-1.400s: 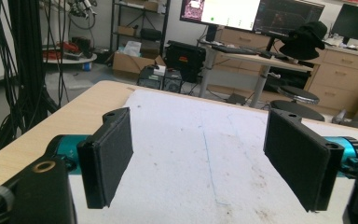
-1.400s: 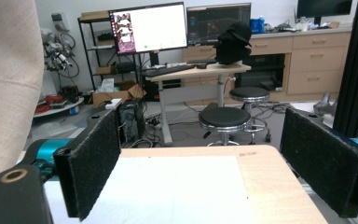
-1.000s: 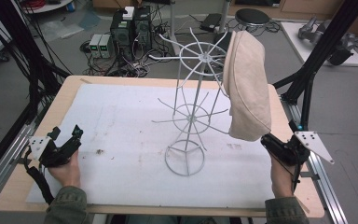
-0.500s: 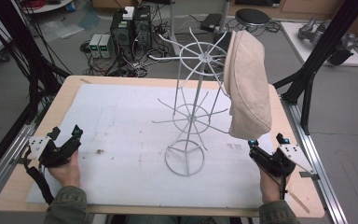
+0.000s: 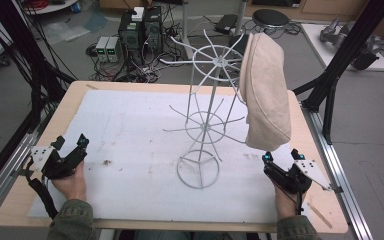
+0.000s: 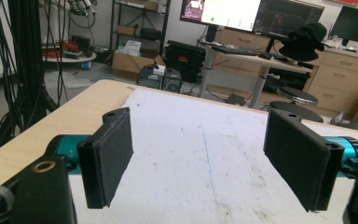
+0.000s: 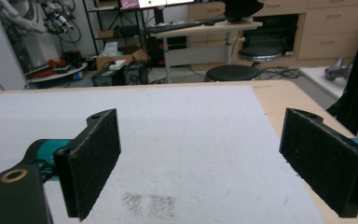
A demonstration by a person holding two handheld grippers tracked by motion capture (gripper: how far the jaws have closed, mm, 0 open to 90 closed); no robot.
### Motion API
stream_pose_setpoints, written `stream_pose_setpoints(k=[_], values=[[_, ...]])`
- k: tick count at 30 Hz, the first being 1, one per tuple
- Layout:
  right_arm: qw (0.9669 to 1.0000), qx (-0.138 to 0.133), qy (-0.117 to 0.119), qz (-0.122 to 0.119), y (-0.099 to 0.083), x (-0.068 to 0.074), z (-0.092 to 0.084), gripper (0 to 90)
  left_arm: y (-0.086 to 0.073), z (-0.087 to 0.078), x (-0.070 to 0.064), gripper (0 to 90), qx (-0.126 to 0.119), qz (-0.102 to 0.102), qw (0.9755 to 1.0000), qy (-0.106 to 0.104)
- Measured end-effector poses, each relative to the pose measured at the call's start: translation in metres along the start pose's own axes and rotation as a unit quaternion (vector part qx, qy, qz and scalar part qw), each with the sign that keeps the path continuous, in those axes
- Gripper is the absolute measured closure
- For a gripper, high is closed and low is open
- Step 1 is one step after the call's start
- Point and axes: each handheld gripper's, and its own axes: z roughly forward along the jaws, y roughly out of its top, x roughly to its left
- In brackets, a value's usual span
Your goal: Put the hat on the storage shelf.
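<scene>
High view: one wire rack (image 5: 203, 125) bearing one beige hat (image 5: 265, 92), two grippers, left (image 5: 70, 151) and right (image 5: 280, 162), jaws apart.

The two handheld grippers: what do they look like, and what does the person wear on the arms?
Each gripper, the left gripper and the right gripper, has a black body, a grey three-cornered plate on top and a black trailing cable. The flat rectangular black pads sit on teal mounts, and a brass-coloured ring shows near the base. The person's sleeves are olive green.
</scene>
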Motion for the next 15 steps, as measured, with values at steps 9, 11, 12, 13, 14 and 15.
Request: stream_pose_setpoints(k=[9, 11, 12, 13, 14, 15], values=[[0.9999, -0.005, -0.001, -0.012, -0.0022, -0.0004, -0.0011, 11.6, -0.0002, 0.0002, -0.0005, 24.0, 0.002, 0.001, 1.0000, -0.001], [0.9999, -0.004, 0.004, -0.015, -0.0018, -0.0007, -0.0008, 11.6, -0.0005, 0.0007, -0.0005, 24.0, 0.003, 0.001, 1.0000, -0.002], [0.9999, -0.005, 0.007, -0.014, -0.0019, -0.0007, -0.0005, 11.6, -0.0006, 0.0008, -0.0005, 24.0, 0.003, 0.001, 1.0000, -0.003], [0.9999, -0.001, 0.010, -0.014, -0.0020, -0.0006, -0.0007, 11.6, -0.0007, 0.0010, -0.0004, 24.1, 0.004, 0.001, 1.0000, -0.003], [0.9998, 0.002, 0.013, -0.013, -0.0023, -0.0007, -0.0002, 11.6, -0.0008, 0.0011, -0.0004, 24.1, 0.004, 0.001, 1.0000, -0.003], [0.9998, 0.006, 0.014, -0.012, -0.0028, -0.0003, 0.0001, 11.6, -0.0008, 0.0011, -0.0003, 24.1, 0.003, 0.001, 1.0000, -0.003]])
